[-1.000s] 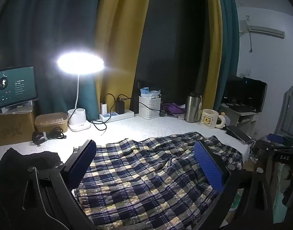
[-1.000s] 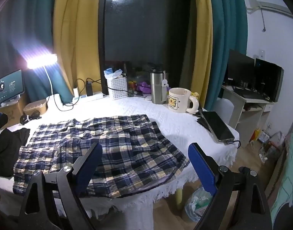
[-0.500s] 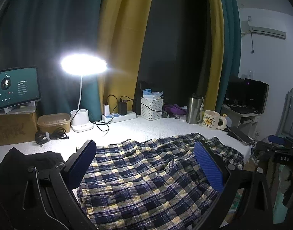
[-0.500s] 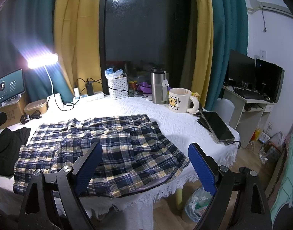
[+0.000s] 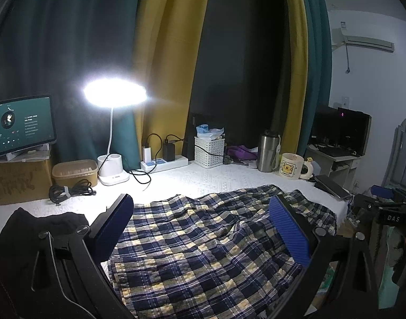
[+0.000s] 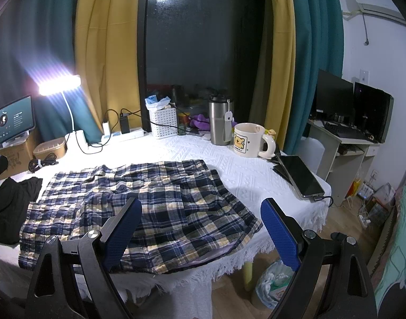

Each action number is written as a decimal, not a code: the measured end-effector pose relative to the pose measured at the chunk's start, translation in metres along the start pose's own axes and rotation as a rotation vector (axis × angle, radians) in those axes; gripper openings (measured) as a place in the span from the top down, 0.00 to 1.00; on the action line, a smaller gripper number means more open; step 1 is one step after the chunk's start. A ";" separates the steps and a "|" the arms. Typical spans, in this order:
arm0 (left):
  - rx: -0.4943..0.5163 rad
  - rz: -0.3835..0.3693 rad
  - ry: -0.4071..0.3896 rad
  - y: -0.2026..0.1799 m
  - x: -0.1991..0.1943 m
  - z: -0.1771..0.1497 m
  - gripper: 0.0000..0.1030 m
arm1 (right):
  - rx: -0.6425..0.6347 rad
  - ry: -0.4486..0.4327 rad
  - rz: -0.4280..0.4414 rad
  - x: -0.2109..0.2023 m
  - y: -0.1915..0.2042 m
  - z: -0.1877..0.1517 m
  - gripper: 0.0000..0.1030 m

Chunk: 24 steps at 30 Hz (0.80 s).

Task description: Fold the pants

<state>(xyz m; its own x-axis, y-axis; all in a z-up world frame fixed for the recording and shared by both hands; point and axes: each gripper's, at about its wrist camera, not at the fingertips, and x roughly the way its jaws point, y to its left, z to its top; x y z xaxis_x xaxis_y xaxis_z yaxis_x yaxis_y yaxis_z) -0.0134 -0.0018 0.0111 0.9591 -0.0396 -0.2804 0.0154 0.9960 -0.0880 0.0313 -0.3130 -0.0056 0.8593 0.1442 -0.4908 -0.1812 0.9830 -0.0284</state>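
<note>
Blue, white and yellow plaid pants (image 5: 203, 247) lie spread and wrinkled on the white tablecloth (image 5: 203, 180); they also show in the right wrist view (image 6: 149, 202). My left gripper (image 5: 200, 223) is open and empty, held above the pants' left part. My right gripper (image 6: 201, 220) is open and empty, held above the pants' right end at the table's front edge. It also shows at the far right of the left wrist view (image 5: 383, 199).
A black garment (image 6: 9, 204) lies left of the pants. At the back stand a lit desk lamp (image 5: 114, 138), tablet (image 5: 23, 123), power strip (image 5: 164, 162), white basket (image 5: 209, 151), steel tumbler (image 6: 220, 122) and mug (image 6: 249, 139). A phone (image 6: 299, 176) lies at the right edge.
The left gripper has drifted slightly back and up, so the pants sit a little lower in its view. The right gripper has barely moved. Both stay open.
</note>
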 end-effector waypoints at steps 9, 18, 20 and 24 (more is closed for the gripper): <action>0.000 0.000 -0.002 0.001 -0.001 0.000 0.02 | 0.000 -0.001 0.000 -0.001 0.000 0.000 0.11; 0.003 0.001 -0.003 0.002 -0.003 0.000 0.02 | -0.001 -0.001 0.001 -0.001 0.001 0.000 0.11; 0.002 0.001 -0.003 0.002 -0.003 0.000 0.02 | -0.001 -0.002 0.001 -0.001 0.001 0.000 0.11; 0.002 0.001 -0.003 0.003 -0.003 0.001 0.02 | -0.001 -0.002 0.001 -0.001 0.001 0.001 0.11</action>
<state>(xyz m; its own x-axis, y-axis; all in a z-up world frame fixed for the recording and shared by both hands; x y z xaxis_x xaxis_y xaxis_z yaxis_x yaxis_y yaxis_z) -0.0158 0.0010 0.0121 0.9600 -0.0386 -0.2775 0.0152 0.9962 -0.0861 0.0306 -0.3122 -0.0047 0.8602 0.1450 -0.4889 -0.1822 0.9828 -0.0289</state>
